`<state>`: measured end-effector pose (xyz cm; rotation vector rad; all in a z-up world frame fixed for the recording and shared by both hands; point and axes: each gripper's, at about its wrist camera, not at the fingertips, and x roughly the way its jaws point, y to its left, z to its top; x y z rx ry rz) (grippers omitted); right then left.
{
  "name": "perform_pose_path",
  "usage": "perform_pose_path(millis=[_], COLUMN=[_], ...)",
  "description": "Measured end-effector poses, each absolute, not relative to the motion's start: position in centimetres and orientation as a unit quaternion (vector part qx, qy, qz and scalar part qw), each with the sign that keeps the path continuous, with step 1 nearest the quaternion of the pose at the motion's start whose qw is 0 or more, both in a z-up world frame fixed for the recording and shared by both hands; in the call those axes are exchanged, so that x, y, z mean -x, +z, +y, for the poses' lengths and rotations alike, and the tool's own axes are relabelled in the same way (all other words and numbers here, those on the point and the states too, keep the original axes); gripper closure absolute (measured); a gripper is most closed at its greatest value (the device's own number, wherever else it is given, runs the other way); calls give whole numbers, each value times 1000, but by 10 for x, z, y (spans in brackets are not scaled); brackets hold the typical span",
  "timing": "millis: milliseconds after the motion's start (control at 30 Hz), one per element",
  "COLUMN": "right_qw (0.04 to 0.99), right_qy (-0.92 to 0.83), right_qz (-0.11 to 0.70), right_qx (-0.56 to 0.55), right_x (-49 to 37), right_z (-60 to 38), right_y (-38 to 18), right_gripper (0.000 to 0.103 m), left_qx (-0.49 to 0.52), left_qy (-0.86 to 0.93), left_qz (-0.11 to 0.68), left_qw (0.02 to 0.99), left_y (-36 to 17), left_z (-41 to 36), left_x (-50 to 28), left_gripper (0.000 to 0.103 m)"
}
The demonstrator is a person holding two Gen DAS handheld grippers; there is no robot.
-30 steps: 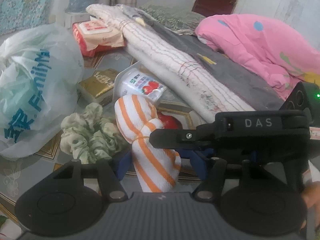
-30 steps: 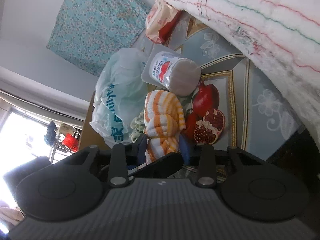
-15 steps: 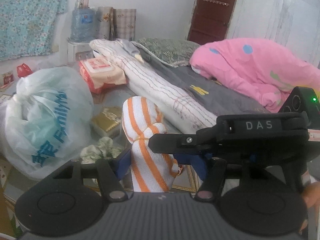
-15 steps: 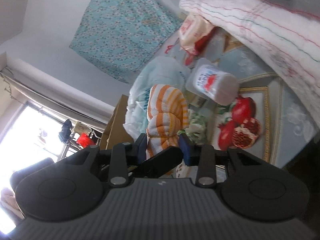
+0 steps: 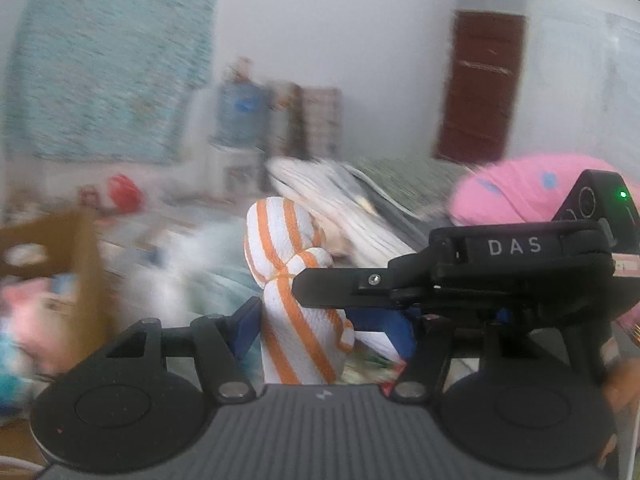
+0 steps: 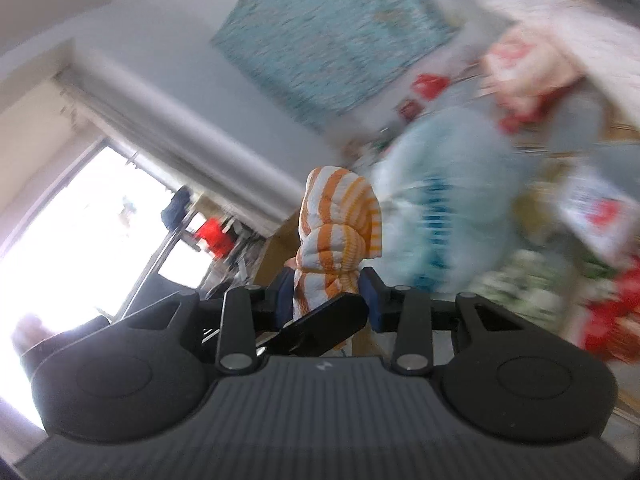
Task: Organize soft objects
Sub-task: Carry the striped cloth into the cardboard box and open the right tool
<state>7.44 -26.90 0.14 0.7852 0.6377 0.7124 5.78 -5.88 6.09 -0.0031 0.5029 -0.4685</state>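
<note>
The white terry-cloth bundle with orange stripes (image 5: 294, 280) is standing upright in the centre of both views, knotted in its middle (two rounded lobes above the tie). The left gripper (image 5: 320, 326) and the right gripper (image 6: 326, 294) are both squeezing its lower part between blue pads. The background is blurring.

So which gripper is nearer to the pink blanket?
Right, probably. The right gripper sits between the pink blanket and the left gripper; both clamp the striped cloth.
</note>
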Motion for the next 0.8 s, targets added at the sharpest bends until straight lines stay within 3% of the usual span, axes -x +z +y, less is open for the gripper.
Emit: perform_pose_path(millis=[167, 400, 800], right_qw=[775, 699, 631], right_qy=[421, 498, 477], right_qz=[331, 422, 567], right_qx=[-334, -293, -229], right_x=[-118, -166, -199], right_z=[-190, -61, 72], right_y=[29, 32, -31], right_gripper=[63, 61, 60], left_qx=[-3, 7, 76], left_qy=[-152, -38, 35], left_qz=[232, 276, 386], left_qw=[961, 960, 919], left_y=[90, 101, 53], left_z=[6, 94, 197], left_x=[-55, -67, -98], left_gripper=[37, 35, 36])
